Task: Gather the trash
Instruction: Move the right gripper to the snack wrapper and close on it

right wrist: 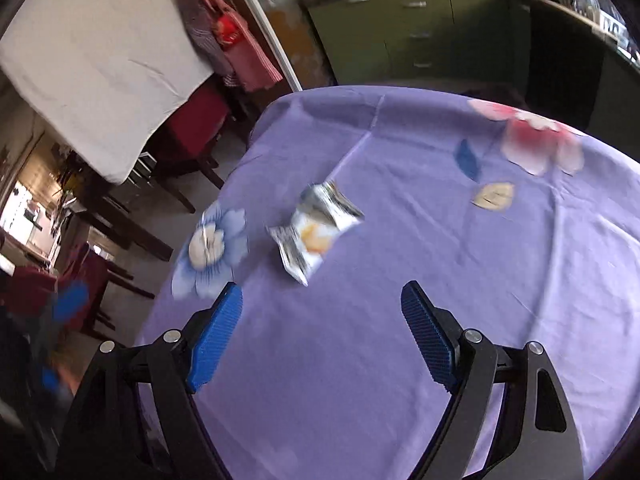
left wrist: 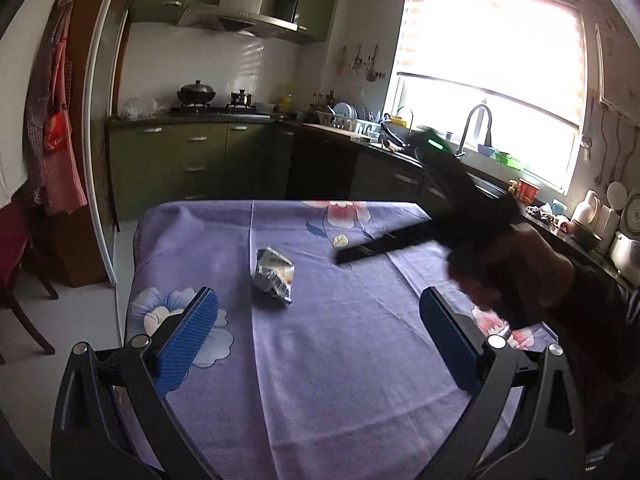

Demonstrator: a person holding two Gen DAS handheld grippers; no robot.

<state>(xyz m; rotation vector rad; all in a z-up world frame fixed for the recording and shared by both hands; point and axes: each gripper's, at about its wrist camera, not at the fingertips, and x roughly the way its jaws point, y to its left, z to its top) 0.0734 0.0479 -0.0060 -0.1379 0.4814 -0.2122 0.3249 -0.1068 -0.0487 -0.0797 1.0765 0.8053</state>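
1. The left gripper [left wrist: 318, 322] hangs over the tabletop [left wrist: 360, 380], which carries a purple cloth with flowers. Its jaws are spread wide and nothing is between them.
2. The wrapper [left wrist: 274, 278], a crumpled silver and white packet, lies on the cloth just ahead of the left jaws, a little toward the left pad [left wrist: 186, 344]. It touches neither pad.
3. The right gripper [right wrist: 322, 330] is also over the tabletop [right wrist: 460, 280], pointing down at the cloth. Its jaws are spread and empty.
4. From the right jaws the wrapper [right wrist: 316, 230] is ahead, about in line with the gap between them, and apart from both pads.
5. In the left view the right gripper [left wrist: 384, 246] is a dark blurred shape ahead of the right pad, with one long finger reaching over the cloth toward the wrapper, and a hand [left wrist: 516, 268] holds it.
6. A blue flower [right wrist: 212, 252] printed on the cloth is ahead of the left pad of the right jaws, just beside the wrapper.
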